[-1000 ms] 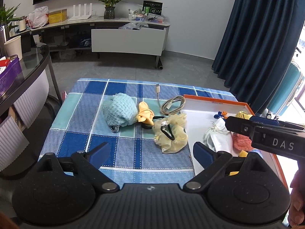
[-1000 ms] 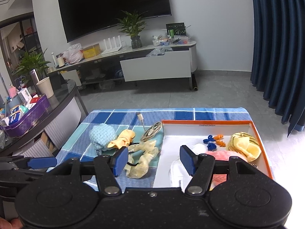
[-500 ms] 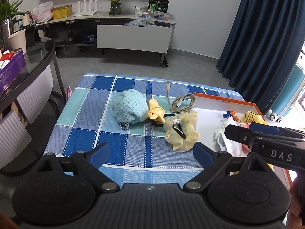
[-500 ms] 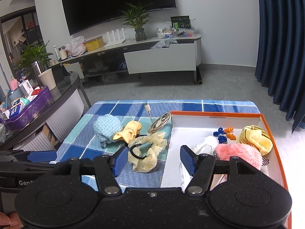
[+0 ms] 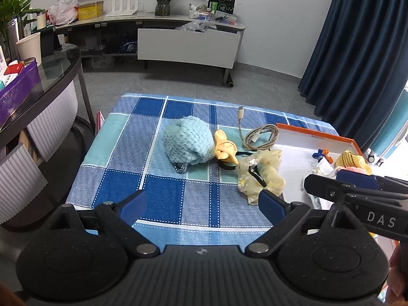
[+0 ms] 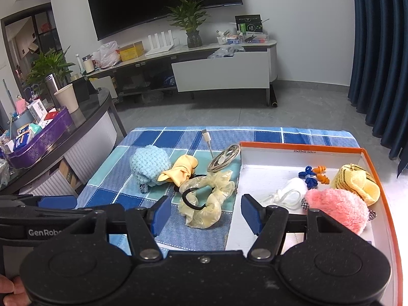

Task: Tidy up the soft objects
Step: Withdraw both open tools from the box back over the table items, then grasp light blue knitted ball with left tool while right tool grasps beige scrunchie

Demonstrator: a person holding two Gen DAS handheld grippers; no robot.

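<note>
Left gripper (image 5: 202, 202) fingers wide apart, empty, right gripper (image 6: 203, 209) fingers wide apart, empty, above tabletop's near edge, scrunchie (image 6: 207, 200) beside box (image 6: 301, 148), blue knit (image 5: 187, 144) mid-tabletop.

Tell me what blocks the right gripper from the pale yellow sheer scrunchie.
Nothing visible: the open right gripper faces the pale yellow sheer scrunchie across bare checked blue tablecloth. A black hair tie lies on it.
</note>
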